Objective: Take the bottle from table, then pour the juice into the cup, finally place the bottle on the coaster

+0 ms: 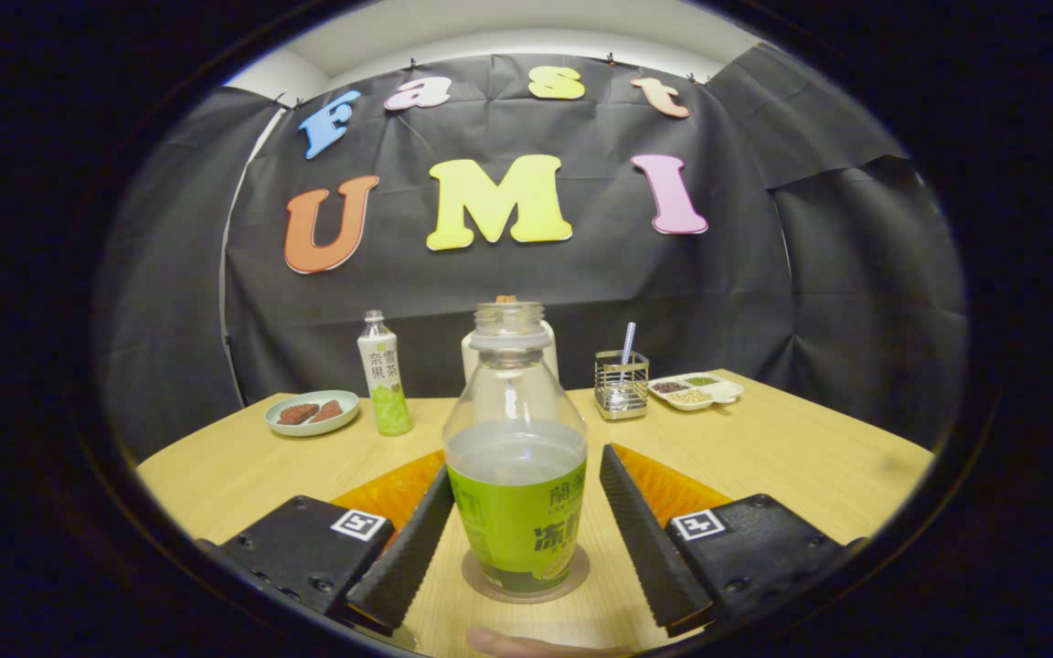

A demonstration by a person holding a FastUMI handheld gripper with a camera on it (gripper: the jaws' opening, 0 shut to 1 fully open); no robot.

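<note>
Gripper (519, 512): fingers spread, one on each side of the bottle, a slim gap on both sides, neither pressing it

Bottle (515, 475): upright, uncapped, clear top, green label, juice level near the label's upper edge; stands between the fingers

Coaster (526, 574): round, flat, under the bottle's base, its rim showing all round; bottle looks centred on it

Cup (547, 343): pale, directly behind the bottle and mostly hidden by it; contents cannot be told

Table (792, 448): light wood

Second bottle (385, 375): capped, upright, well beyond the fingers, beside a plate (312, 413) with brown pieces

Wire holder (622, 384) with a utensil, and a divided dish (696, 390) of small foods, far side

Fingertip (513, 642): a person's, just below the coaster

Judgement: final step, bottle apparently placed. To finish well, keep the fingers wide and draw straight back along their line, no sideways drift, so neither pad clips the label and tips the open bottle
</note>
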